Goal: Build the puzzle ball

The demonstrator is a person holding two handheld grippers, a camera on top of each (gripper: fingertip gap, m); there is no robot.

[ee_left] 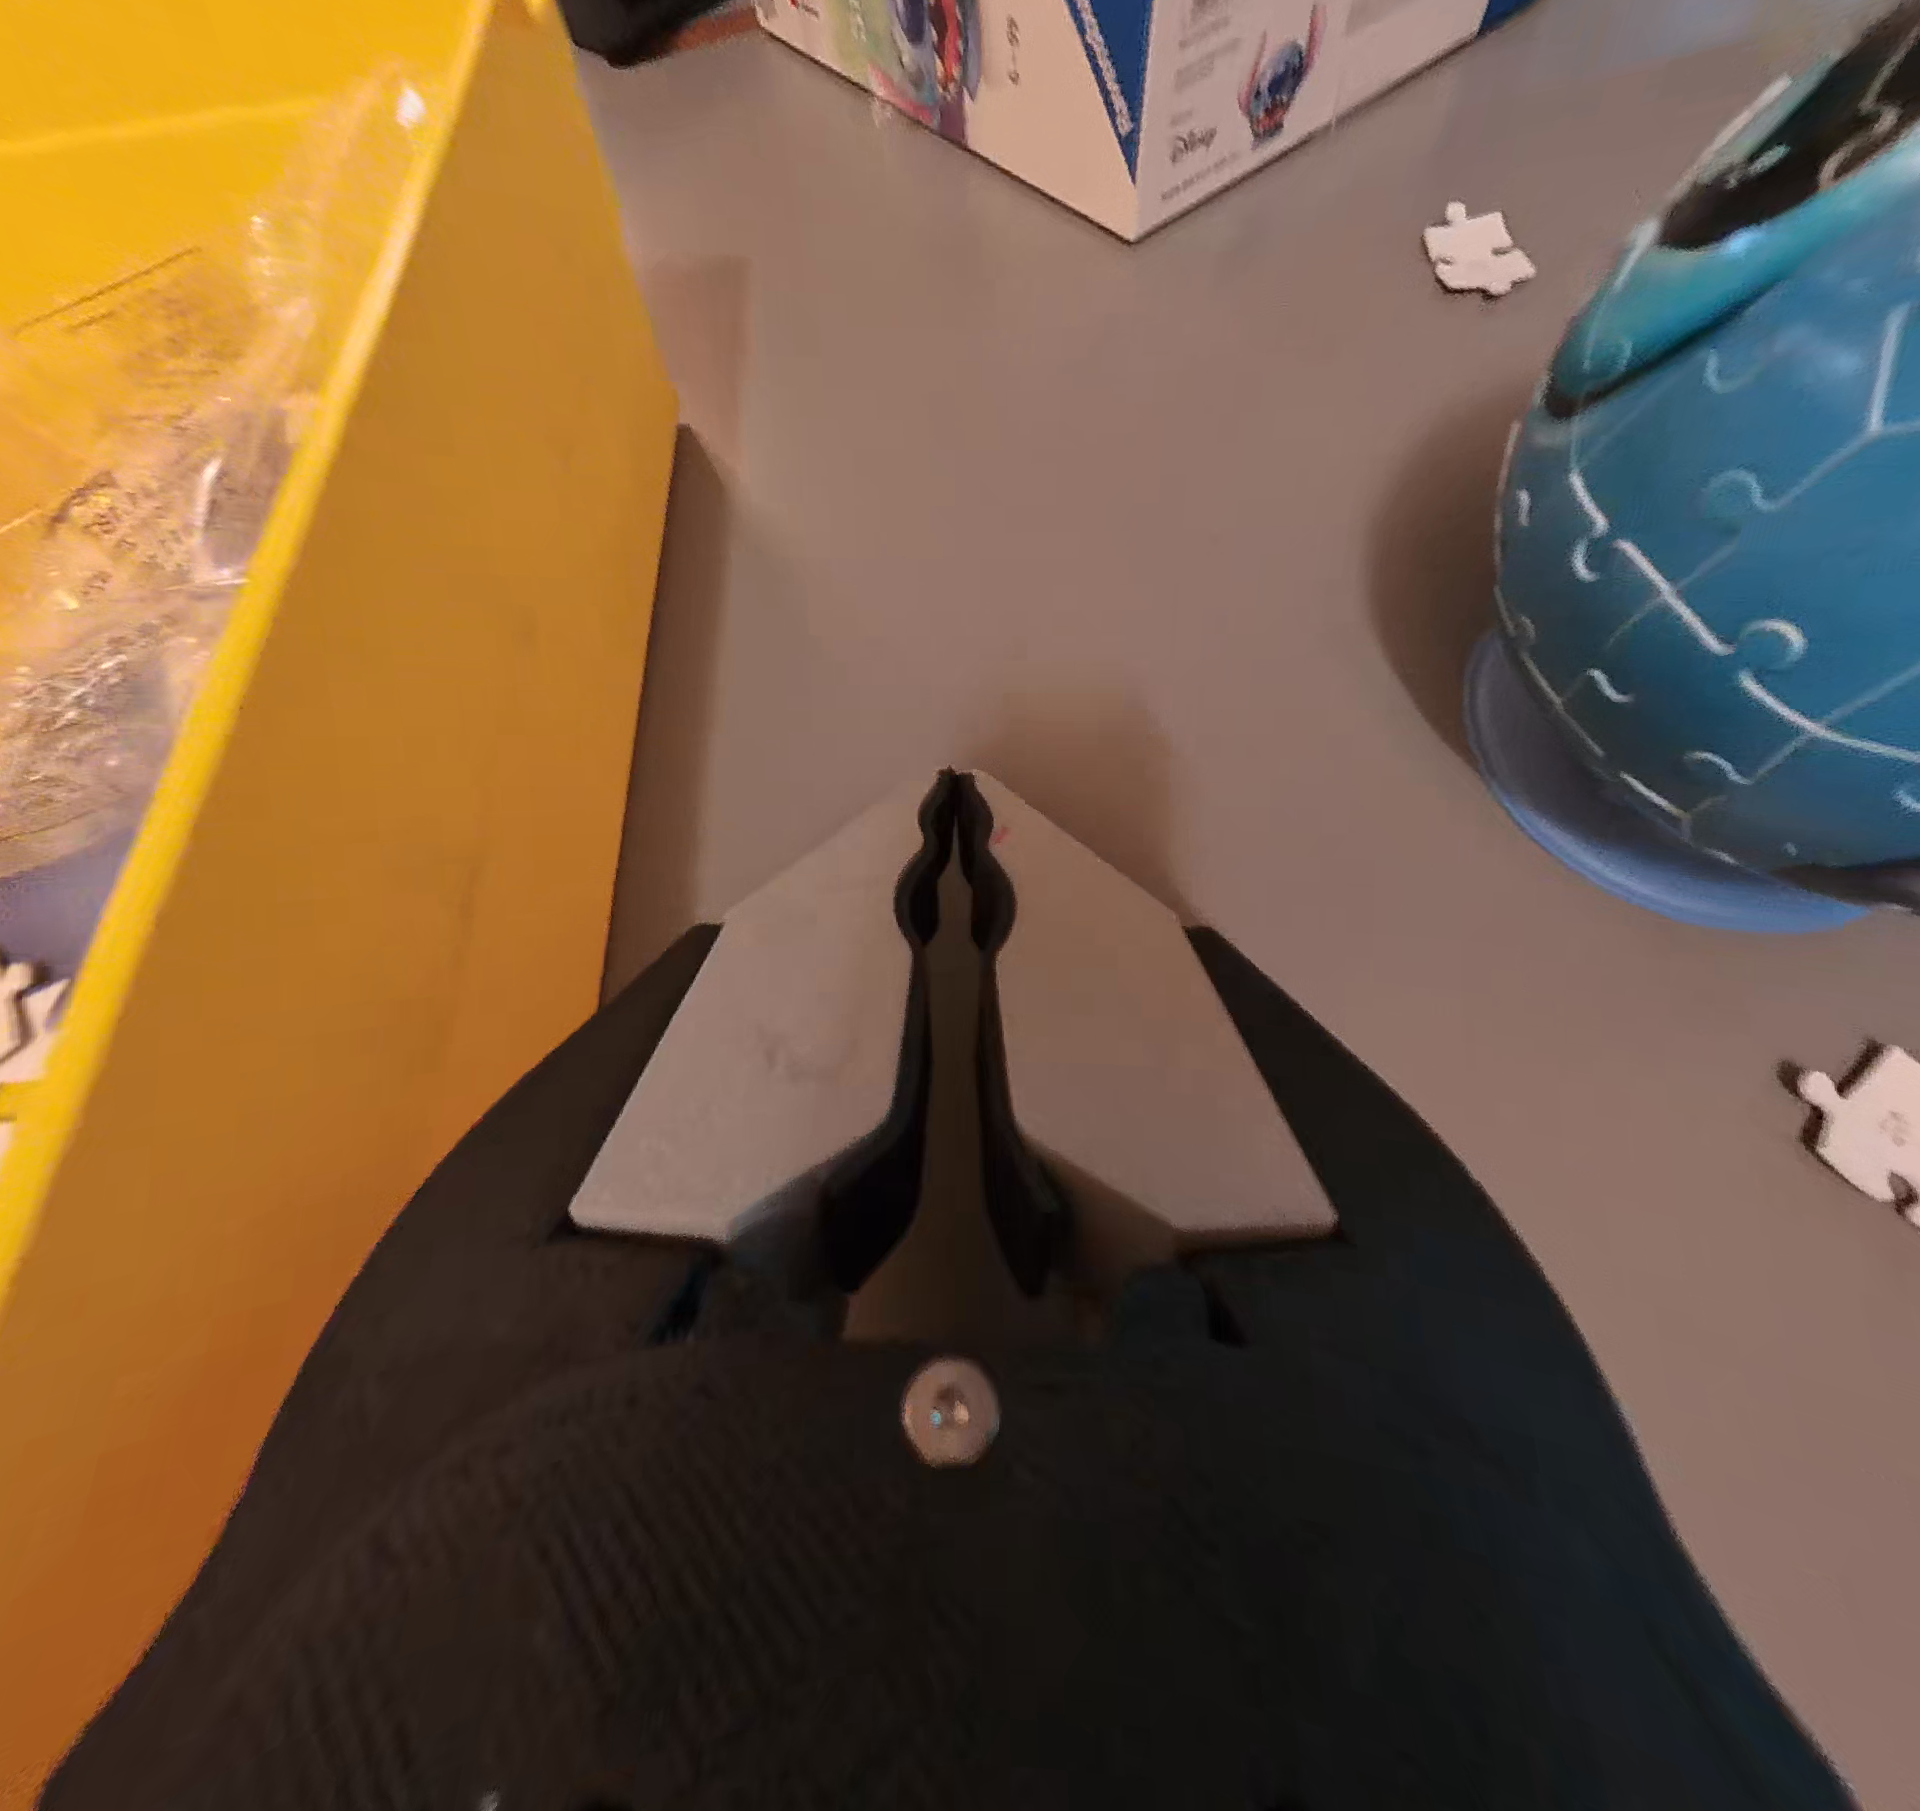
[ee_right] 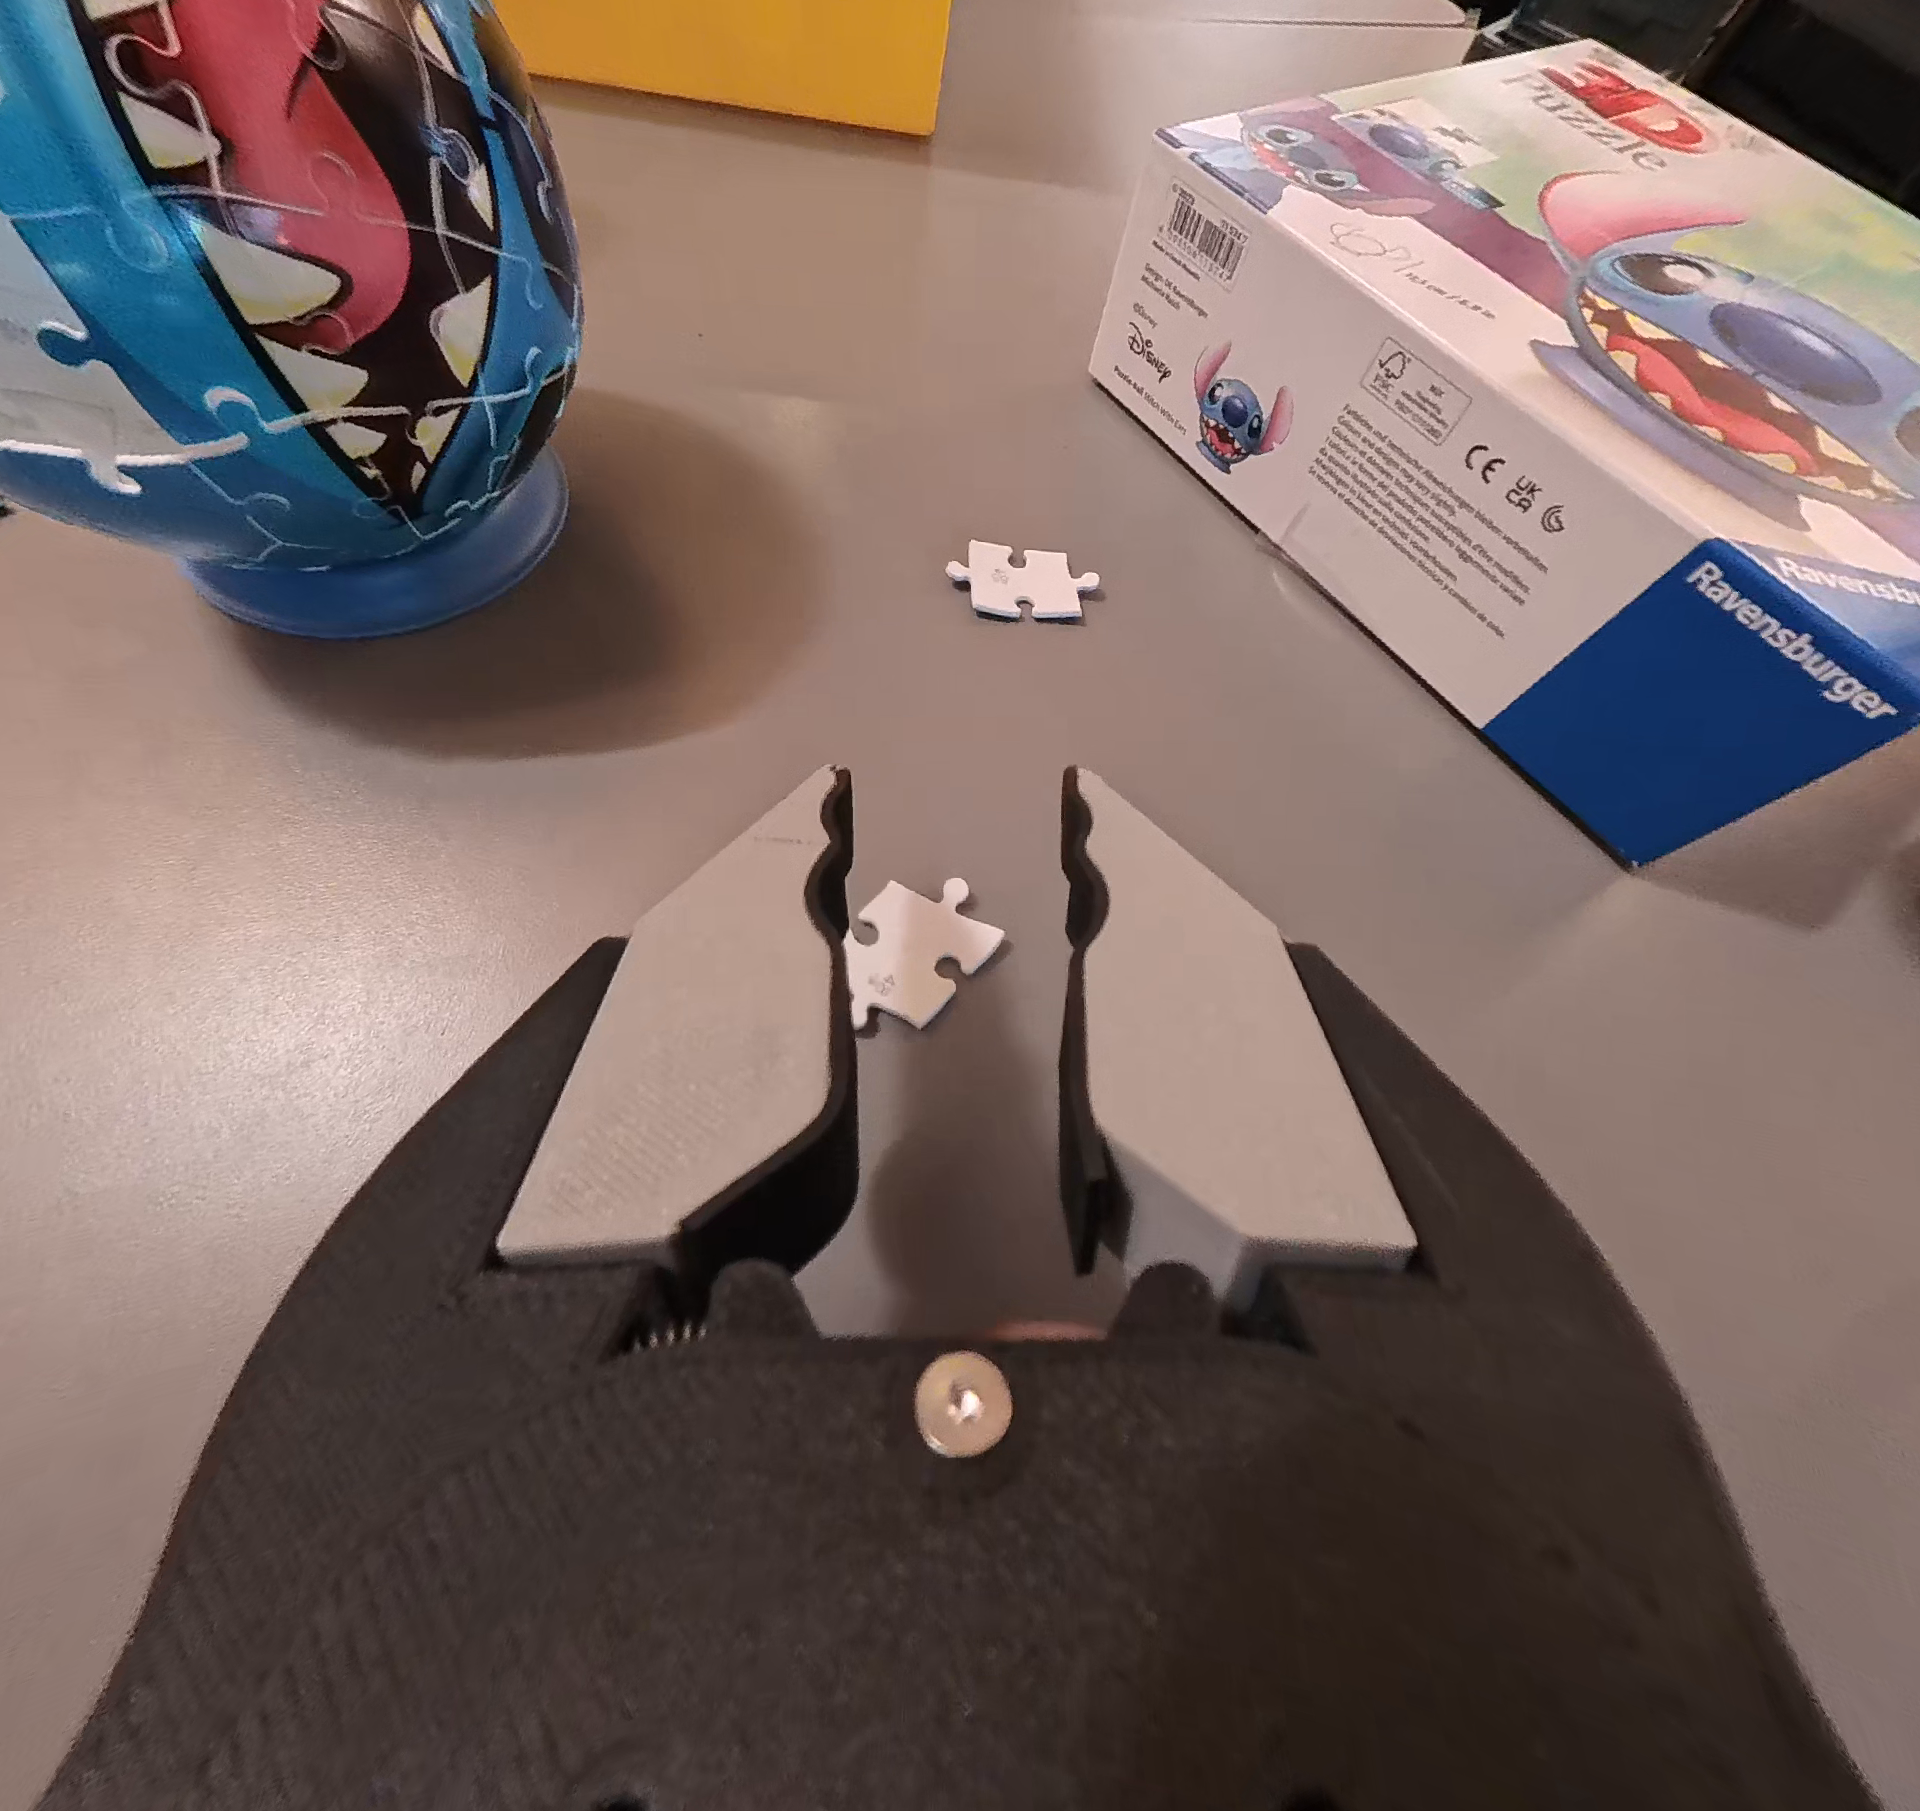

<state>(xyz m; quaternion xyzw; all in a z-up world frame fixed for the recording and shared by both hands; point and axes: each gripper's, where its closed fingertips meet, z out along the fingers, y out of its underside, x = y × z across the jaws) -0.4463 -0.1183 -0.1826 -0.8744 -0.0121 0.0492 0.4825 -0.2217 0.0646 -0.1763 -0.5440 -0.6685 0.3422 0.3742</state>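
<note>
The blue puzzle ball [ee_right: 270, 255] stands on a blue ring stand [ee_right: 384, 566] at the left of the right wrist view; it also shows at the right of the left wrist view [ee_left: 1745, 556]. My right gripper [ee_right: 956, 785] is open just above the table, with a white puzzle piece [ee_right: 920, 951] lying face down between its fingers, close to the left one. A second white piece [ee_right: 1023, 582] lies farther ahead. My left gripper [ee_left: 958, 782] is shut and empty over the grey table. Two white pieces [ee_left: 1475, 249] [ee_left: 1860, 1138] lie near the ball in the left wrist view.
A yellow bin [ee_left: 343, 681] holding a clear plastic bag [ee_left: 135, 473] stands just left of my left gripper. The puzzle's cardboard box [ee_right: 1538, 431] lies at the right in the right wrist view and ahead in the left wrist view [ee_left: 1132, 47]. The gap from one gripper's tips to the other's is roughly 30 cm.
</note>
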